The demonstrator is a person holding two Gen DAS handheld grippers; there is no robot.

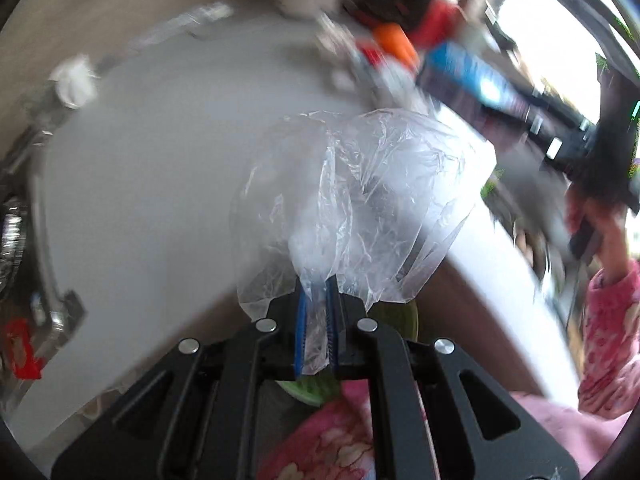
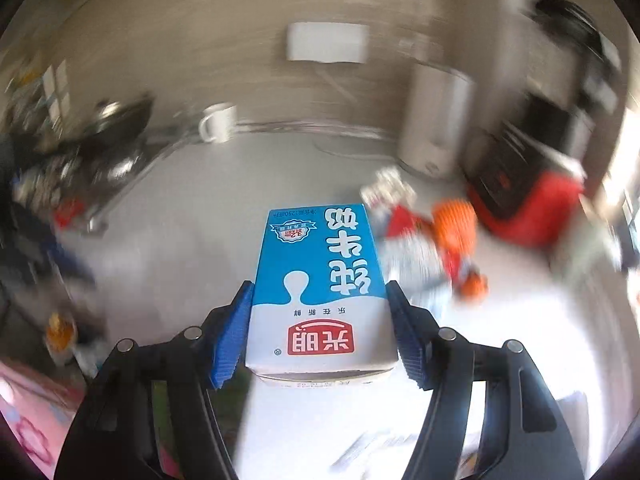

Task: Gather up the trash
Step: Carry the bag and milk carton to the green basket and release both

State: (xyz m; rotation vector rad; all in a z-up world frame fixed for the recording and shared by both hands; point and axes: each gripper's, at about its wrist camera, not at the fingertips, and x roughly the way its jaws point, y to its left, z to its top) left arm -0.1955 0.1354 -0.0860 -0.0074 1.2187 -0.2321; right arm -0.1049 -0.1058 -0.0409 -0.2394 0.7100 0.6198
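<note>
My left gripper [image 1: 317,304] is shut on a crumpled clear plastic bag [image 1: 360,200], which billows up from the blue pads over the near edge of the white counter [image 1: 160,180]. In the right wrist view my right gripper [image 2: 320,304] is shut on a blue and white milk carton [image 2: 320,280], its blue pads pressed on both sides, lifted above the counter [image 2: 200,208]. That same carton [image 1: 468,72] shows at the upper right of the left wrist view, held by the right gripper's black body. Red and orange wrappers [image 2: 448,236] lie on the counter right of the carton.
A white mug [image 2: 218,122] stands at the back by the wall, a tall grey canister [image 2: 436,120] to its right, and a red and black appliance [image 2: 532,196] beyond. A sink with dishes [image 2: 80,152] is at the left. A pink sleeve [image 1: 608,340] shows at the right.
</note>
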